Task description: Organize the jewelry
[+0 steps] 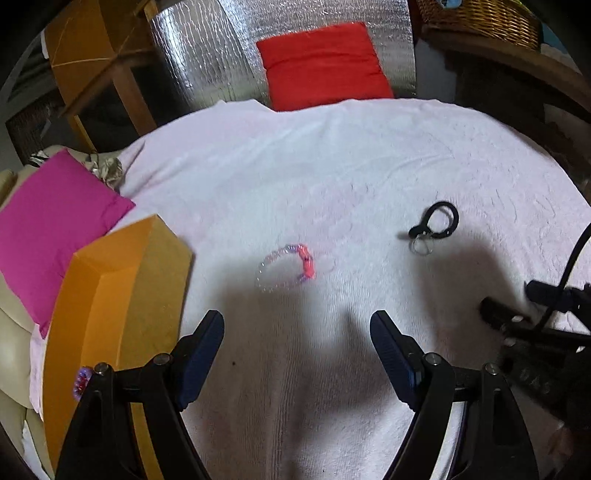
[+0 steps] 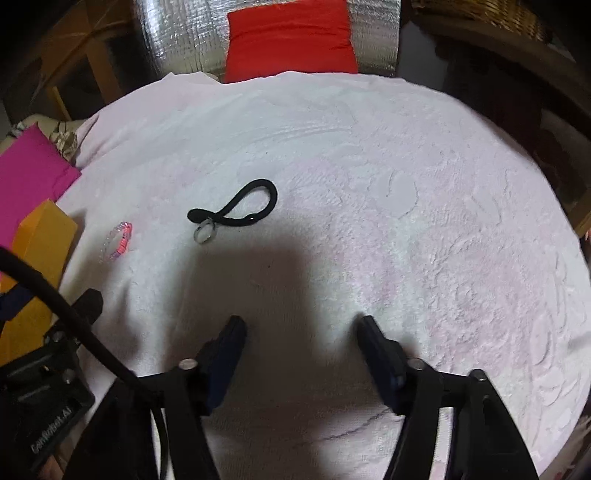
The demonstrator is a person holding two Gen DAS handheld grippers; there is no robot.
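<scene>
A clear beaded bracelet with pink and purple beads (image 1: pixel 286 267) lies on the white towel (image 1: pixel 332 155), just ahead of my left gripper (image 1: pixel 297 325), which is open and holds nothing. To its right lies a black cord loop with metal rings (image 1: pixel 436 223). In the right wrist view the same cord loop (image 2: pixel 236 210) lies ahead and left of my open right gripper (image 2: pixel 301 328), and the bracelet (image 2: pixel 118 242) sits further left. An orange box (image 1: pixel 110 295) stands at the towel's left edge, with a small purple beaded piece (image 1: pixel 81 382) in it, partly hidden behind my left gripper.
A magenta cushion (image 1: pixel 51 229) lies left of the box, and a red cushion (image 1: pixel 325 66) leans on silver foil beyond the towel's far edge. A wicker basket (image 1: pixel 480 18) sits at the far right. My right gripper's body and cable (image 1: pixel 546 317) come in from the right.
</scene>
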